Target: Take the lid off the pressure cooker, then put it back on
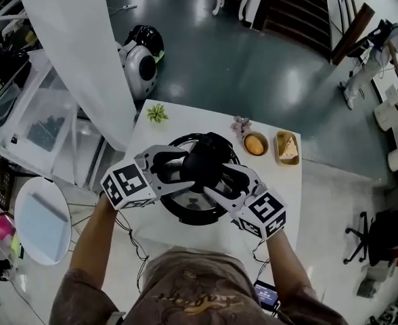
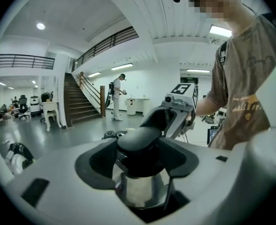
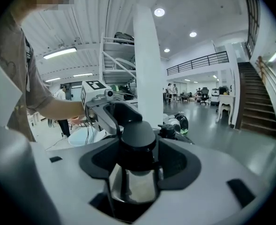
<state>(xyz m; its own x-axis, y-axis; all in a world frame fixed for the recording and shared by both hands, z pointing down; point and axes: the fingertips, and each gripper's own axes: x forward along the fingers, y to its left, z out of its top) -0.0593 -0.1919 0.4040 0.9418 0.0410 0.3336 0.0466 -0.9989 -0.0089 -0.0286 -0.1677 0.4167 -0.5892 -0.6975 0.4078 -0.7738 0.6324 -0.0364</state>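
Note:
The pressure cooker (image 1: 197, 214) stands mid-table with its steel lid (image 1: 185, 199) on it. The lid's black knob (image 1: 204, 161) sticks up in the centre. My left gripper (image 1: 179, 170) reaches in from the left and my right gripper (image 1: 227, 181) from the right, facing each other across the knob. In the left gripper view the knob (image 2: 140, 144) sits between the open jaws of the left gripper (image 2: 140, 161), a small gap on each side. The right gripper view shows the knob (image 3: 138, 137) likewise inside the open right gripper (image 3: 137, 161), with shiny lid (image 3: 133, 186) below.
On the white table (image 1: 179, 124) behind the cooker are a small green plant (image 1: 157, 112), a dried flower (image 1: 240, 124), a bowl with something orange (image 1: 255, 143) and a tray of food (image 1: 288, 147). A white pillar (image 1: 84, 46) and a round stool (image 1: 42, 220) stand left.

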